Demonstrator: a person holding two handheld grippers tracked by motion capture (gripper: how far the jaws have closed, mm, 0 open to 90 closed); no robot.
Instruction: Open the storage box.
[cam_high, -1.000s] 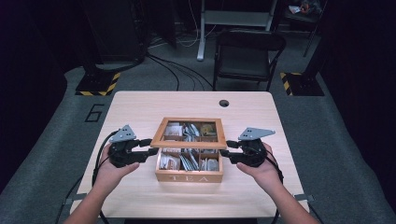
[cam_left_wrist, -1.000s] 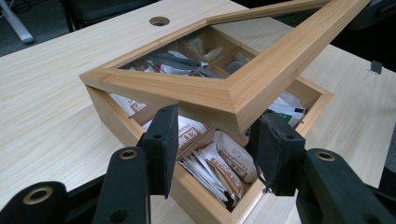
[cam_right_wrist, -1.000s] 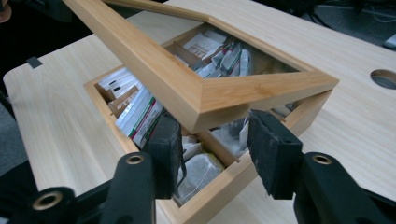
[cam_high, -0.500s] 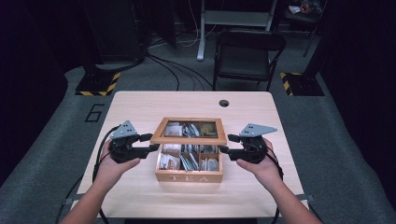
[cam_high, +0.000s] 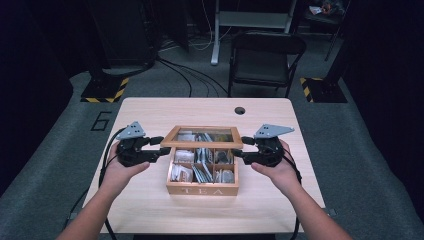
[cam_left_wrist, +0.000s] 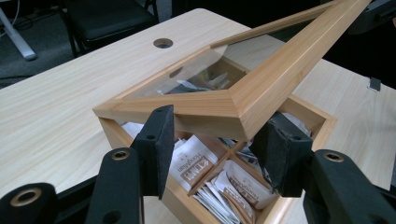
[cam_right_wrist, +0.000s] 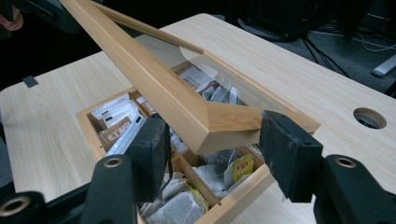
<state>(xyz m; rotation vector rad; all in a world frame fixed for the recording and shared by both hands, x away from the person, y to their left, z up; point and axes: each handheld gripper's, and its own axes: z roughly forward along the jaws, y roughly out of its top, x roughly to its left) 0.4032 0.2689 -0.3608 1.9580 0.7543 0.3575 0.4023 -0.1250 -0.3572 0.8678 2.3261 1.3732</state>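
A wooden tea box (cam_high: 202, 190) marked TEA stands mid-table, its compartments packed with tea bags (cam_left_wrist: 191, 161). Its glass-paned lid (cam_high: 202, 143) is tilted up at the front, hinged at the back. My left gripper (cam_high: 159, 149) is at the lid's front left corner and my right gripper (cam_high: 242, 148) at its front right corner. In the left gripper view the lid (cam_left_wrist: 280, 74) has its corner over the gap of that gripper (cam_left_wrist: 215, 135). In the right gripper view the lid (cam_right_wrist: 154, 88) lies likewise over the gripper (cam_right_wrist: 212, 140). Both pairs of jaws have just been opening and do not pinch the frame.
The box sits on a light wooden table (cam_high: 200, 110) with a round cable hole (cam_high: 240, 110) near its far edge. A black chair (cam_high: 265, 55) stands behind the table. Bare tabletop lies to either side of the box, under the person's hands.
The lid's front edge stands a little higher than a second ago, and both grippers have risen slightly with it. The box has stayed in place.
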